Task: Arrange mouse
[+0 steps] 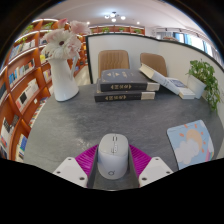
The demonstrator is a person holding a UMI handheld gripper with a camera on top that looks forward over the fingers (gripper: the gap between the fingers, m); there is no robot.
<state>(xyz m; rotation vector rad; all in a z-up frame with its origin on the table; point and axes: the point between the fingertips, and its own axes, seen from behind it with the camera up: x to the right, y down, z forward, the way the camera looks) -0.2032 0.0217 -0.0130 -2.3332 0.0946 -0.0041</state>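
While level, gripper [113, 168] around mouse [113, 155].

From here the near end of the mouse [113, 158] drops out of my view at the bottom, so I can't see its rear. Its body covers most of the pink pads [86, 157], and I can't tell whether they touch its sides. The lettering on the stacked books [127, 87] is too small to read. The printed sheet [191, 142] on the table [60, 125] is cut off at its far side, its picture unclear.
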